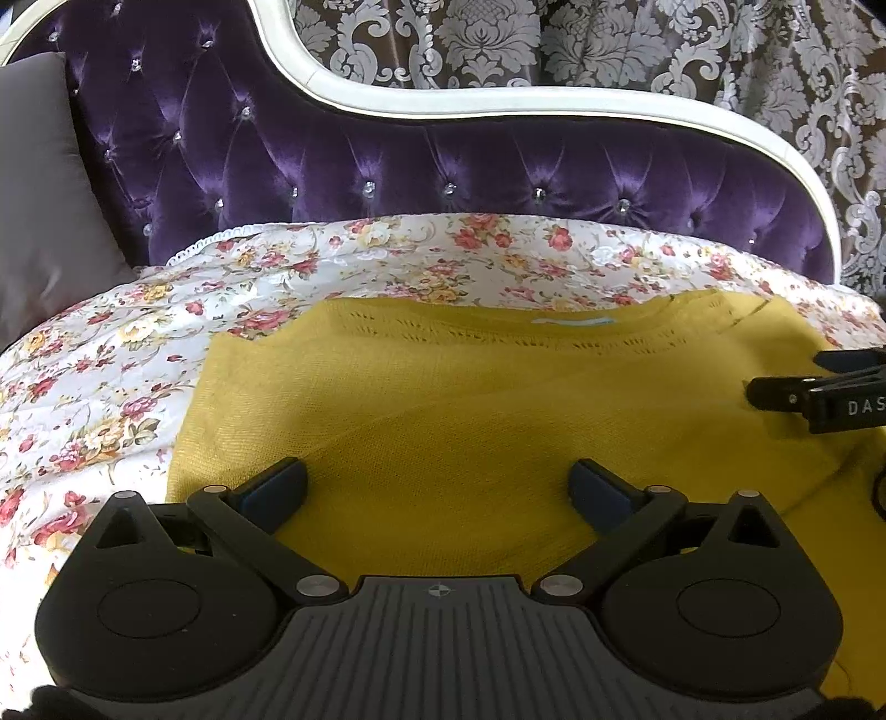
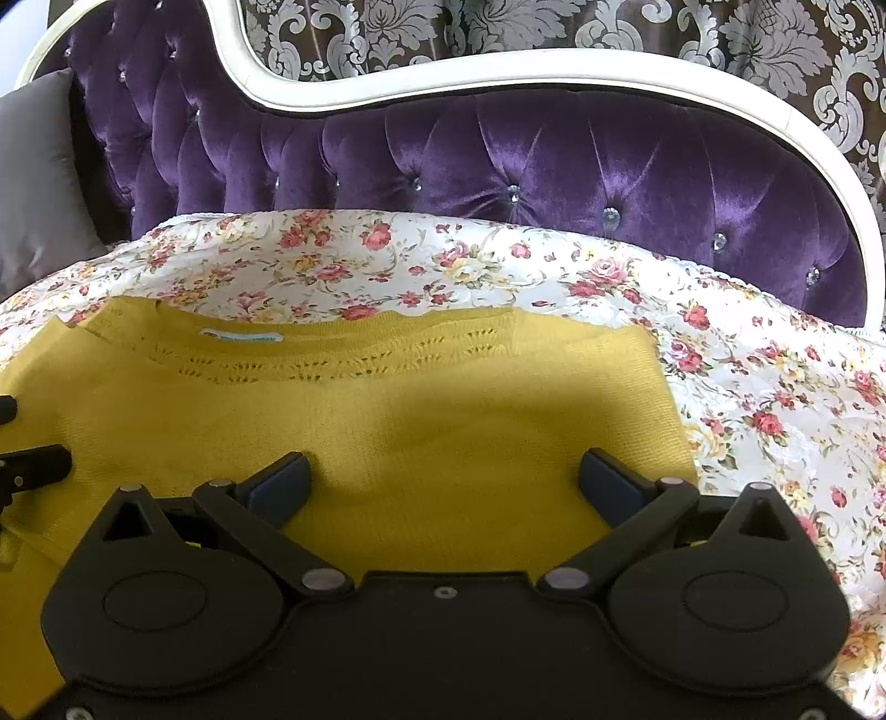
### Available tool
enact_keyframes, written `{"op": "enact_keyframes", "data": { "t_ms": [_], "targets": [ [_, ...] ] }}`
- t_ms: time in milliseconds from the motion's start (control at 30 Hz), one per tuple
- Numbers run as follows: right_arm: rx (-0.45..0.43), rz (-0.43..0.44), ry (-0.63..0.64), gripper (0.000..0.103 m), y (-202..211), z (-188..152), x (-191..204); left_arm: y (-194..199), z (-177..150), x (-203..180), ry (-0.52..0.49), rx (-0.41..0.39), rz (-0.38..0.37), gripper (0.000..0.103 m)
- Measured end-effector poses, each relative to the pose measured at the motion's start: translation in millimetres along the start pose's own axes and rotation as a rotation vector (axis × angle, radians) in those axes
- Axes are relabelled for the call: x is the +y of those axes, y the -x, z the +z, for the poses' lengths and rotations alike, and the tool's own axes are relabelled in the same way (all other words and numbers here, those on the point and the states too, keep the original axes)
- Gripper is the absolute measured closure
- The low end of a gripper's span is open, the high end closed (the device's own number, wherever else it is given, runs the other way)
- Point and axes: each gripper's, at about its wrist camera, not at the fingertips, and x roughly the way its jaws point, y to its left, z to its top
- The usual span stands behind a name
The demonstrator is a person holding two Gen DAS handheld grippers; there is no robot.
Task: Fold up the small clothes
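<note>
A mustard-yellow knitted sweater (image 1: 470,399) lies flat on a floral bedspread (image 1: 111,354), neckline with a small blue label (image 1: 573,321) toward the headboard. My left gripper (image 1: 437,482) hangs open over the sweater's left part, its blue pads wide apart with only cloth below them. My right gripper (image 2: 446,476) is also open, over the sweater (image 2: 387,410) near its right edge, nothing pinched. The label (image 2: 241,335) shows at upper left in the right wrist view. Each gripper's fingers reach into the other's view: the right gripper's fingers (image 1: 819,393) and the left gripper's fingers (image 2: 33,465).
A purple tufted headboard (image 1: 387,166) with a white frame stands behind the bed. A grey pillow (image 1: 39,194) leans at the far left. Patterned curtains (image 1: 609,44) hang behind. Floral bedspread (image 2: 775,399) stretches to the right of the sweater.
</note>
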Motion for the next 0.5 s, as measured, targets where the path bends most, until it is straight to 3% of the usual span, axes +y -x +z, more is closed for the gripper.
{"op": "enact_keyframes", "data": {
  "t_ms": [500],
  "targets": [
    [0.0, -0.004, 0.0, 0.0, -0.8, -0.2, -0.1, -0.6, 3.9, 1.9, -0.004, 0.015, -0.007, 0.0]
  ]
}}
